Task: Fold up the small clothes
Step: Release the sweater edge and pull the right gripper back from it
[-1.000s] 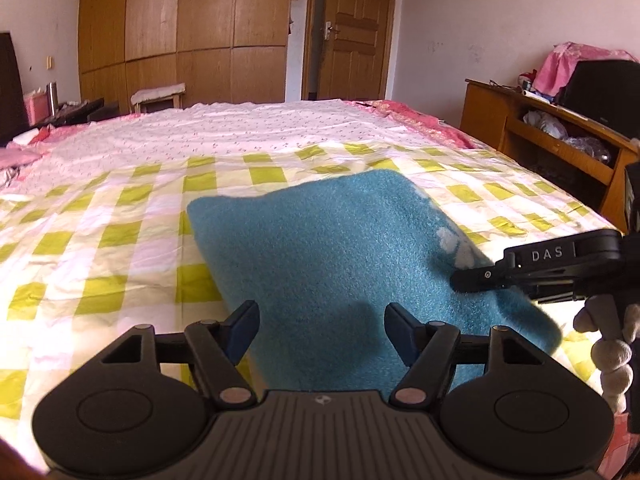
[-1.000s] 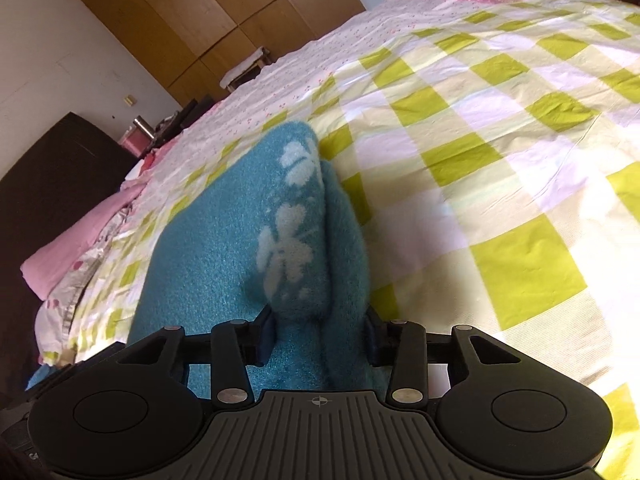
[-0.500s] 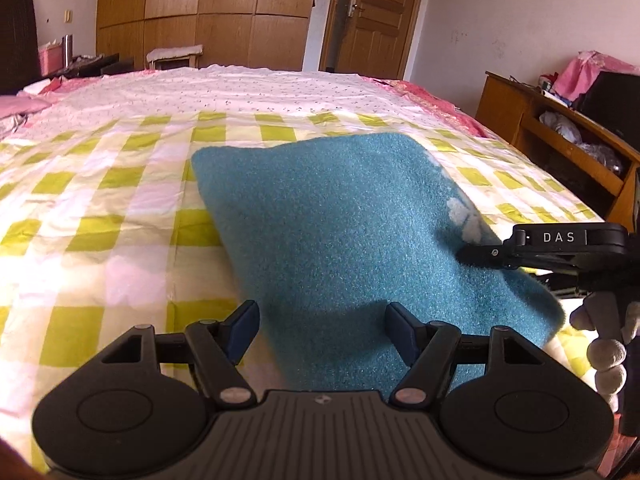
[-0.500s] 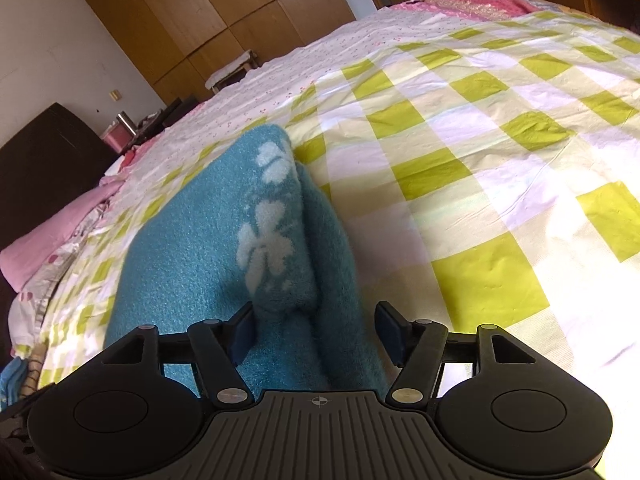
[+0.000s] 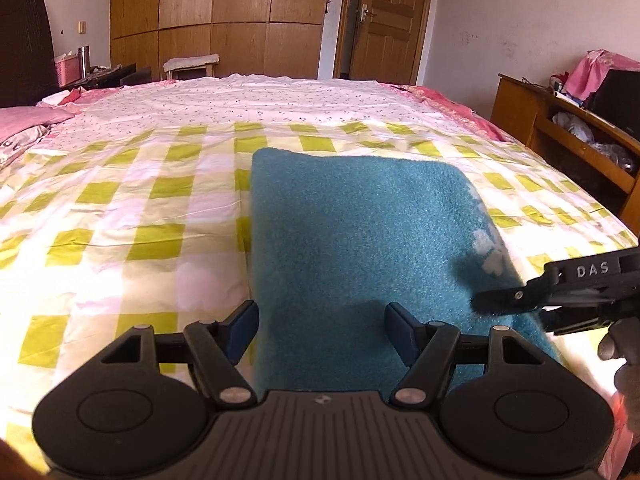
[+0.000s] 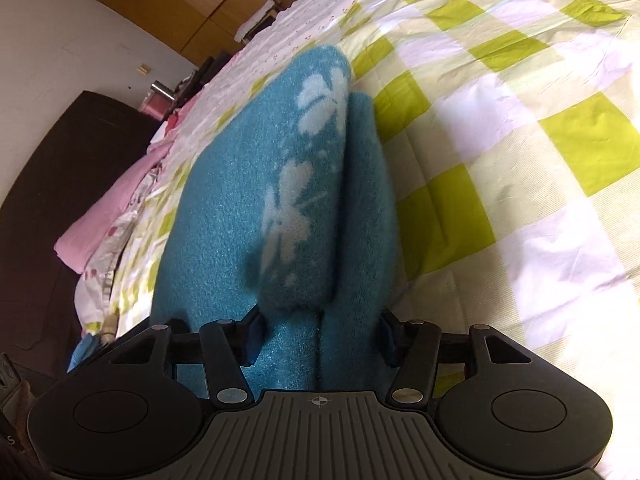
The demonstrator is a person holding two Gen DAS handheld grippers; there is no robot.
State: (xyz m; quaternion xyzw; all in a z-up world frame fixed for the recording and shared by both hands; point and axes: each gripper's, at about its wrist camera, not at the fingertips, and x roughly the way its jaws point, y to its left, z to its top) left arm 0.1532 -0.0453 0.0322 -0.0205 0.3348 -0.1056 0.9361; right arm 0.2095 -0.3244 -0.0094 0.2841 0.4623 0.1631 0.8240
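A teal fleece garment [image 5: 360, 232] with white flower prints lies folded on the checked bed sheet [image 5: 120, 208]. My left gripper [image 5: 320, 330] is open over the garment's near edge, its left finger right at the cloth's left border. My right gripper [image 6: 320, 338] sits at the garment's right side with the doubled layers [image 6: 304, 208] between its fingers. Its jaws are closing, and I see no squeeze in the cloth. One of its fingers [image 5: 516, 294] lies over the cloth's right edge in the left wrist view, with a gloved hand [image 5: 620, 344] behind it.
A wooden shelf unit [image 5: 560, 136] with clutter stands beside the bed on the right. Wardrobes [image 5: 216, 20] and a door [image 5: 384, 20] are beyond the foot. A pink pillow [image 6: 100, 220] and a dark headboard [image 6: 60, 184] are on the left.
The right gripper let go of the garment's folded edge, spread wide, then narrowed a little. The left gripper slid toward the garment's left border and stayed open.
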